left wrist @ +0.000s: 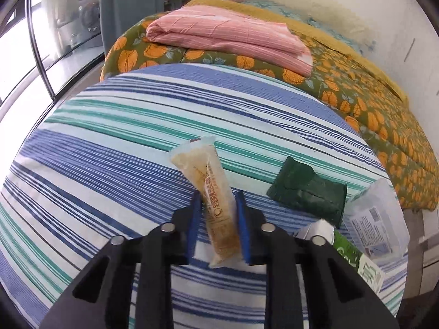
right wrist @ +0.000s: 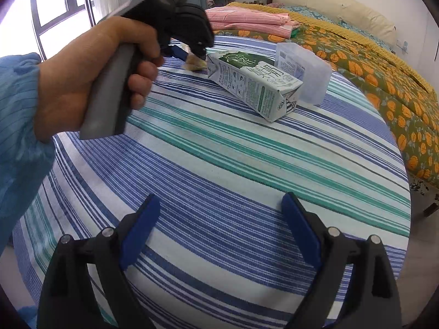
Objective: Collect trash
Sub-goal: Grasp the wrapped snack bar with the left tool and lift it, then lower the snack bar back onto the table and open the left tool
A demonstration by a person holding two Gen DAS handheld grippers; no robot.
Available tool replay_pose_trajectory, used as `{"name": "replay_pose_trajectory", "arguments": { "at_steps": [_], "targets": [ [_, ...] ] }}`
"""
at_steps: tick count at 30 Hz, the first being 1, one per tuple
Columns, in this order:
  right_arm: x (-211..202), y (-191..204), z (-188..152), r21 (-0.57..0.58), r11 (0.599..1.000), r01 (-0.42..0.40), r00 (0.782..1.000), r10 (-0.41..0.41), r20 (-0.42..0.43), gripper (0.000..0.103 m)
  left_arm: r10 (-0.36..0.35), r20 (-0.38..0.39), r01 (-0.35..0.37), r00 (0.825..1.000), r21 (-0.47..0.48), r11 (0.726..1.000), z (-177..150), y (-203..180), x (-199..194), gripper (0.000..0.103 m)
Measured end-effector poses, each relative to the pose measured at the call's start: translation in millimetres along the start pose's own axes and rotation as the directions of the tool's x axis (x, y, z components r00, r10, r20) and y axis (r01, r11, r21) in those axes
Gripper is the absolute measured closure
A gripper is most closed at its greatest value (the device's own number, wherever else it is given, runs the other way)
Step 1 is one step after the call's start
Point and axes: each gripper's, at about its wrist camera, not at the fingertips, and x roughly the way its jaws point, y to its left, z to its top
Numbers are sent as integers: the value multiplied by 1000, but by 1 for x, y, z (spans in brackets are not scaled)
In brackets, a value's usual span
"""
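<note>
Left tongs (left wrist: 216,213), pinched shut on the slick snack wrapper (left wrist: 211,192) near the surface's (left wrist: 109,142) far edge, could let it slide free, right tongs (right wrist: 221,227) gaping empty.

Daylight floods in from the windows (right wrist: 52,2) at the upper left of both views, blown out to near white there. The striped cloth (right wrist: 219,150) is evenly and brightly lit, with soft, faint shadows. Both fisheye pictures bend straight lines strongly towards the edges, and dark vignetting rounds the corners. The hand (right wrist: 90,79) close to the right wrist lens looks slightly blurred.
</note>
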Motion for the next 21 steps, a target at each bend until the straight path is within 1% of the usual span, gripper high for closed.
{"name": "replay_pose_trajectory", "arguments": {
  "at_steps": [3,6,7,9,13,15,17,18,20,21],
  "targets": [
    [0,0,0,1,1000,-1,1000,1,1,15,-37,-1,37,999,43,998,-7,10,-19,81],
    [0,0,0,1,1000,-1,1000,1,1,15,-62,-24,65,998,149,987,-29,21,-46,81],
    [0,0,-1,1,1000,-1,1000,1,1,15,-73,-39,78,997,182,980,-37,24,-53,81],
    [0,0,-1,0,1000,-1,1000,1,1,15,-106,-94,128,990,264,956,-60,31,-72,81],
    [0,-1,-1,-1,1000,0,1000,0,1,15,-162,-169,214,972,368,905,-107,34,-102,80],
    [0,0,-1,-1,1000,0,1000,0,1,15,-181,-178,238,967,379,894,-124,31,-106,79],
    [0,0,-1,-1,1000,0,1000,0,1,15,-201,-173,253,964,374,892,-137,28,-108,77],
    [0,-1,-1,-1,1000,0,1000,0,1,15,-199,-155,244,968,376,894,-143,27,-109,73],
    [0,-1,-1,1,1000,-2,1000,2,1,15,-187,-114,217,976,383,898,-152,23,-108,48],
    [0,-1,-1,1,1000,-2,1000,2,2,15,-181,-91,202,979,376,904,-156,22,-108,44]
  ]
}}
